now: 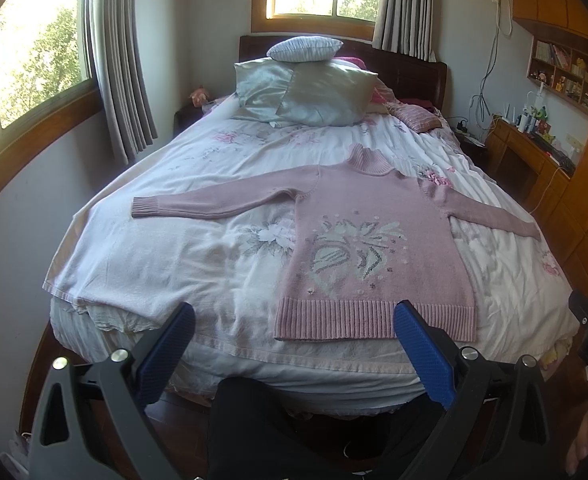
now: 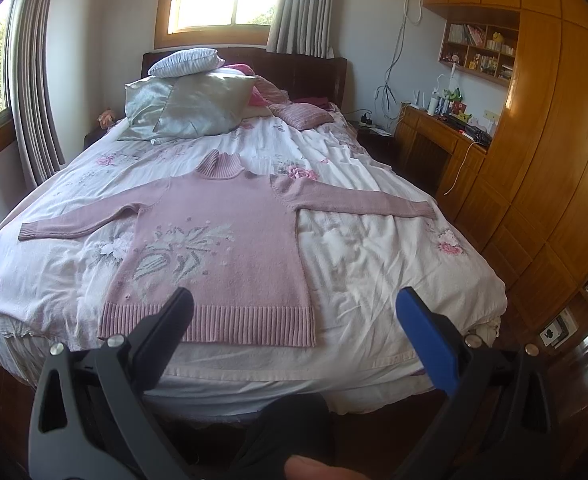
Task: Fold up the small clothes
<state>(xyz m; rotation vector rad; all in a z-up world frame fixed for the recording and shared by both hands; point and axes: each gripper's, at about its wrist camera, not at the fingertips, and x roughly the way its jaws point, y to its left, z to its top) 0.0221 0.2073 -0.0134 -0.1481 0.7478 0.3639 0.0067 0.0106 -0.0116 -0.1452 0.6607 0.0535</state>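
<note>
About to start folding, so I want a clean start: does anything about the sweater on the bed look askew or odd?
Nothing stands out. The pink sweater lies flat, face up, on the bedspread, both sleeves spread out, collar toward the pillows. Both grippers, left and right, are open and off it.

Pink turtleneck sweater [image 1: 378, 240] [image 2: 217, 248] lies flat on the bed — face up, sleeves spread, unfolded.

sweater [image 1: 378, 248] flat on bed [image 1: 197, 264], before me | pillows [image 1: 306, 92] behind it, at headboard | desk [image 2: 438, 136] right of bed
</note>
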